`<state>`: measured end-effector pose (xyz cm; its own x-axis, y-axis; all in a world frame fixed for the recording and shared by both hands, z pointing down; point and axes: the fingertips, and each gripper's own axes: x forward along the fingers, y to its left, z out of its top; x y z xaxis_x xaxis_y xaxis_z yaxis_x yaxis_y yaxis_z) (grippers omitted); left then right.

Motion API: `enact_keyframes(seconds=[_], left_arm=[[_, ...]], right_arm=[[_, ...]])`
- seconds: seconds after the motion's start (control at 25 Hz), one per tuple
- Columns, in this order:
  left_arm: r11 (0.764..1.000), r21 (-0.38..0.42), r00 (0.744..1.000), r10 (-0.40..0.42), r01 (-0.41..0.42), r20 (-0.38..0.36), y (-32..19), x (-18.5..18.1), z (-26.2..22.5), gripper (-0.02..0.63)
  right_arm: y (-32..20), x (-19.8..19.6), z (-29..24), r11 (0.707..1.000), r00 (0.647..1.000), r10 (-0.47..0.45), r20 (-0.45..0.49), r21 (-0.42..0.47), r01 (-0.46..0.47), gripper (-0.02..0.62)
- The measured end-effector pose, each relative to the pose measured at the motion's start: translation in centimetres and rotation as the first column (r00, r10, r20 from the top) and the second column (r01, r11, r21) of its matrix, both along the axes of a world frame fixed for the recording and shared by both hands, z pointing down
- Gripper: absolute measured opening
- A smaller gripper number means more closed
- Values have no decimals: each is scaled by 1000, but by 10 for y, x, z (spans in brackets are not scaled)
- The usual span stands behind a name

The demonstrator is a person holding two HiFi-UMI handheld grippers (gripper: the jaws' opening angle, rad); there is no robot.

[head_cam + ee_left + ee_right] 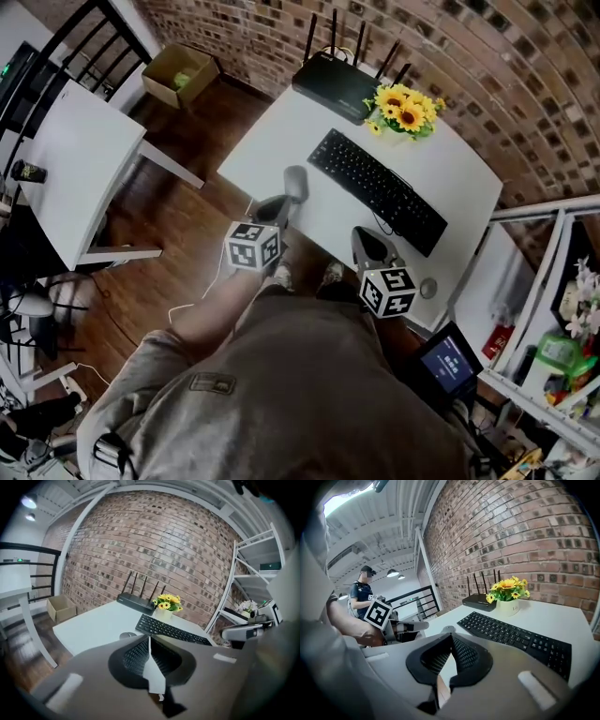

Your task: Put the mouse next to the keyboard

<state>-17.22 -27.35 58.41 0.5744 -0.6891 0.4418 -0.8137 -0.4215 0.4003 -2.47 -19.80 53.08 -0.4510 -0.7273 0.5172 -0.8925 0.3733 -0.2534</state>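
From the head view, the grey mouse [296, 183] lay on the white bench [281, 131], off the left end of the black keyboard [375, 187] with a bare strip between them, close to the bench's near edge. The left hand-held gripper [277, 208] sat just short of the mouse. I could not tell from that angle whether its tip touched it. The right hand-held gripper [367, 242] hung at the near edge by the keyboard.

In the left gripper view, the left hand-held gripper [149, 639] had its jaws pressed together on nothing, with the mouse [127, 634] ahead and slightly left.

In the right gripper view, the right hand-held gripper [451, 637] was likewise closed and empty, with the mouse [448, 629] just beyond its tip.

My worry was that closed jaws would shove the mouse instead of gripping it. So near the edge, a nudge could send it to the floor, and its rounded shell would probably slip from an off-centre pinch.
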Motion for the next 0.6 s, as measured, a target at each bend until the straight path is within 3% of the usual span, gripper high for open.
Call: enact_keyframes(seconds=[0.12, 0.32, 0.6], left_arm=[[999, -24, 999, -31, 32, 32, -8, 5, 9, 8], [996, -49, 994, -72, 76, 84, -22, 14, 21, 122], [989, -47, 966, -124, 138, 228, -29, 11, 46, 284]], right_arm=[[-12, 12, 2, 1000, 1000, -26, 0, -13, 26, 11], [-27, 26, 7, 997, 997, -74, 17, -31, 74, 11], [-37, 36, 20, 990, 992, -117, 41, -70, 119, 11]])
